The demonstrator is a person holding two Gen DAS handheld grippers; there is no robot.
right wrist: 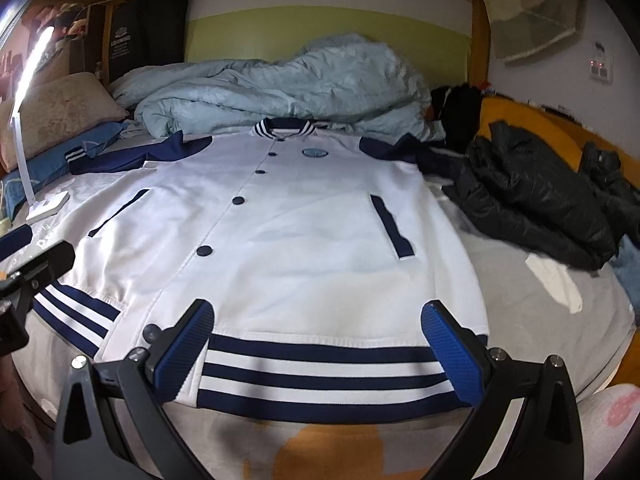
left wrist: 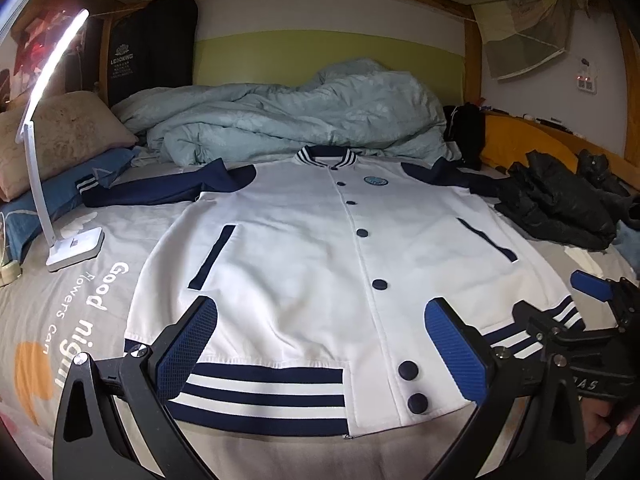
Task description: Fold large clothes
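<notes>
Since the left gripper (left wrist: pixel 326 354) hangs wide and empty over the near striped hem (left wrist: pixel 264 396) of the white jacket (left wrist: pixel 304 248) spread on the bed (left wrist: pixel 60 320), a shallow pinch could catch only the top layer; the lamp (left wrist: pixel 74 248) stands left. In the right view the right gripper (right wrist: pixel 320 354), equally wide, hovers above the hem's right half; the black coat (right wrist: pixel 532 196) nearby could snag a swung sleeve.

A bed (left wrist: pixel 60 320) with a grey printed sheet fills the frame. A white and navy varsity jacket (left wrist: pixel 320 248) lies flat at centre, a white desk lamp (left wrist: pixel 74 250) at left, a black puffer jacket (left wrist: pixel 560 208) at right, and a crumpled pale-green duvet (left wrist: pixel 288 116) and pillows (left wrist: pixel 60 136) toward the top.
</notes>
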